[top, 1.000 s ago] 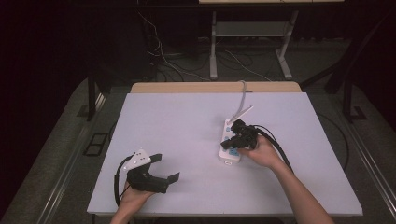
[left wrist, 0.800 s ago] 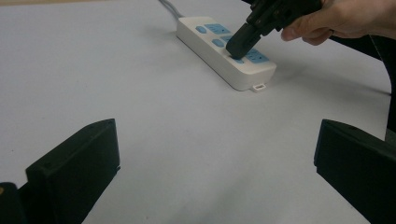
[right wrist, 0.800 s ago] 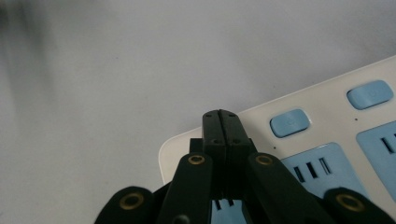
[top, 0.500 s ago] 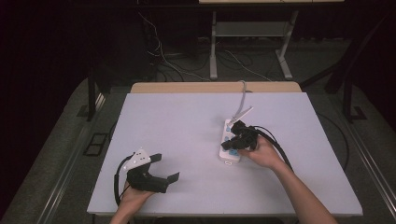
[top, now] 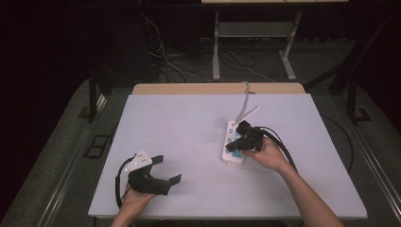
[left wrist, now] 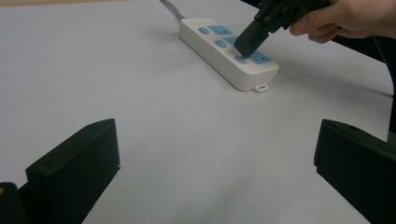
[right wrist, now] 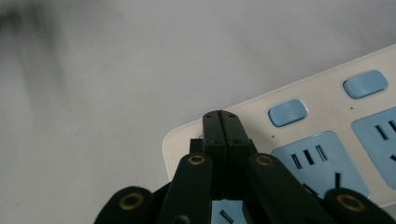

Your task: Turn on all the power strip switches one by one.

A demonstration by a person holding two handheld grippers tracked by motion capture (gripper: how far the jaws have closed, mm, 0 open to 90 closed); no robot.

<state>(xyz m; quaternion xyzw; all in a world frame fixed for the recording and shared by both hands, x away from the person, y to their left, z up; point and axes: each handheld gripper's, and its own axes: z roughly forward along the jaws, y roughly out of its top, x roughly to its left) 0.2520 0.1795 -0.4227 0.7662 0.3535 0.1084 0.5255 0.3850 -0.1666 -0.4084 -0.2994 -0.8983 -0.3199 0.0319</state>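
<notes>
- My left tongs [top: 165,171] rest low at the near-left corner of the bench [top: 189,123], jaws spread wide with nothing between them. In the left gripper view the two black jaws stand far apart over bare grey surface, well apart from the work. I judge this hand is idle for now and has no part in the step in hand.
- The white power strip [top: 231,142] lies right of the bench's middle, its long side running near to far, with its grey cable [top: 245,92] leaving from the far end toward the bench's back edge. It has blue sockets and a row of blue switch buttons [right wrist: 287,112] along one side. No plug sits in any socket that I can see.
- My right tongs [top: 235,145] are clenched tight, jaws pressed flat against each other and grasping nothing. Their joined tip comes down on the near end of the strip; in the left gripper view [left wrist: 246,42] it meets a blue button or socket edge there.
- I read this as pressing the nearest switch with the closed tip. Whether that button has already clicked I cannot tell; the other buttons look untouched, so most of the pressing may be left.
</notes>
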